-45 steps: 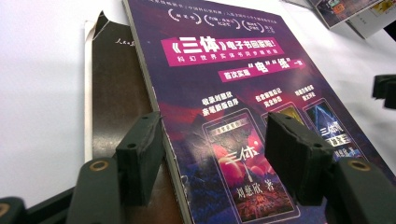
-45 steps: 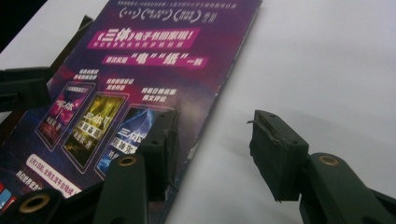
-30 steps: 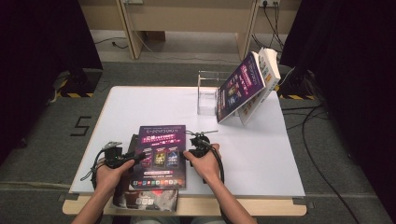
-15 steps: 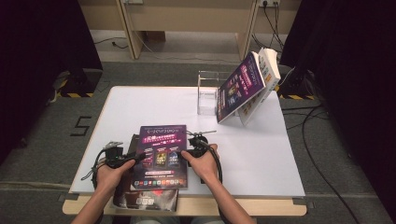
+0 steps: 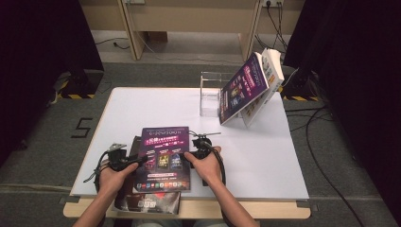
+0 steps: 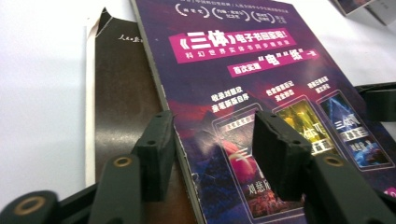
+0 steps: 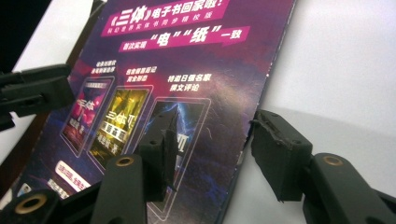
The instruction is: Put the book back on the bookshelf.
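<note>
Here, your left hand-held gripper (image 5: 137,160) at the purple booklet (image 5: 163,156)'s nine o'clock edge, jaws just closing, astride it, your right hand-held gripper (image 5: 194,150) at three o'clock, jaws just opening, astride its edge.

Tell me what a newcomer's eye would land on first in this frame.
The purple booklet at the table's near edge, lying on a dark brown one, with the left claw and right claw each straddling one of its side edges, jaws apart. Next, the matching purple book leaning against a clear acrylic stand at the far right.
</note>
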